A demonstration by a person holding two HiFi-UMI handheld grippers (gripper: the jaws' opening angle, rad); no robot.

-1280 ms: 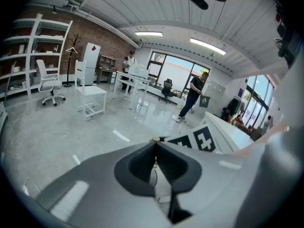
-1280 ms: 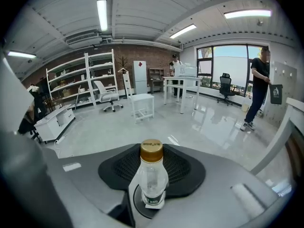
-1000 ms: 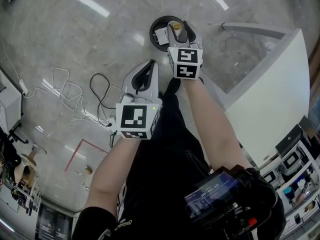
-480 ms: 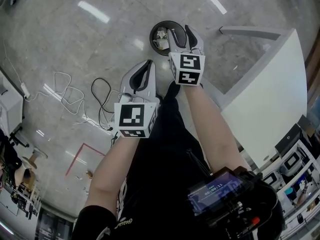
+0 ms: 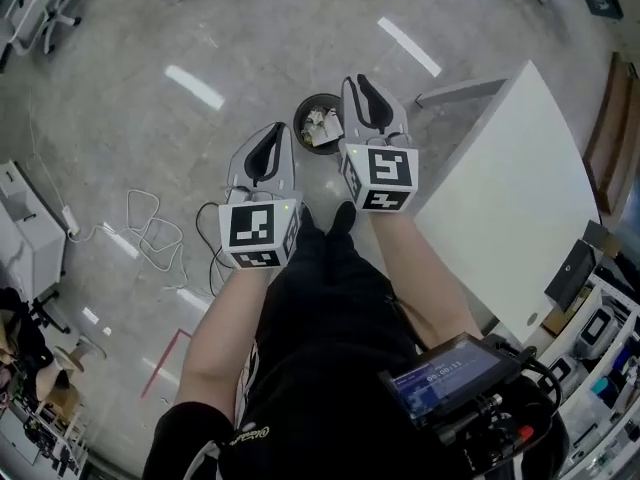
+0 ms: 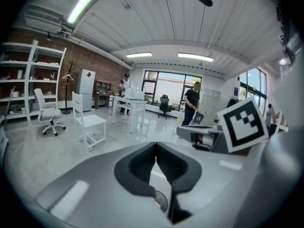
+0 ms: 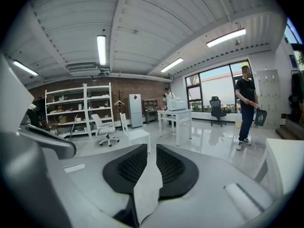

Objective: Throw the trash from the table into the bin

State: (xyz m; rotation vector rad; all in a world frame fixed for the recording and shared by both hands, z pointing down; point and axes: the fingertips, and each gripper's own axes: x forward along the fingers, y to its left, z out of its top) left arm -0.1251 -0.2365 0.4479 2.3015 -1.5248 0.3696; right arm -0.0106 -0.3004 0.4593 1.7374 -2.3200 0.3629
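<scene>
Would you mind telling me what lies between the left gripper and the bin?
Nothing does: in the head view only bare floor shows between the left gripper and the bin.

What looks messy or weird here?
White and black cables lie in loose tangled loops on the floor left of the person's legs, a possible trip hazard. The bin stands upright, nothing spilled beside it.

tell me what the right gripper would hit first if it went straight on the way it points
Likely the bare floor, short of the white chair: the right gripper aims slightly downward into open room. Its jaws have just been closing, nothing between them. Depth is unclear.
</scene>
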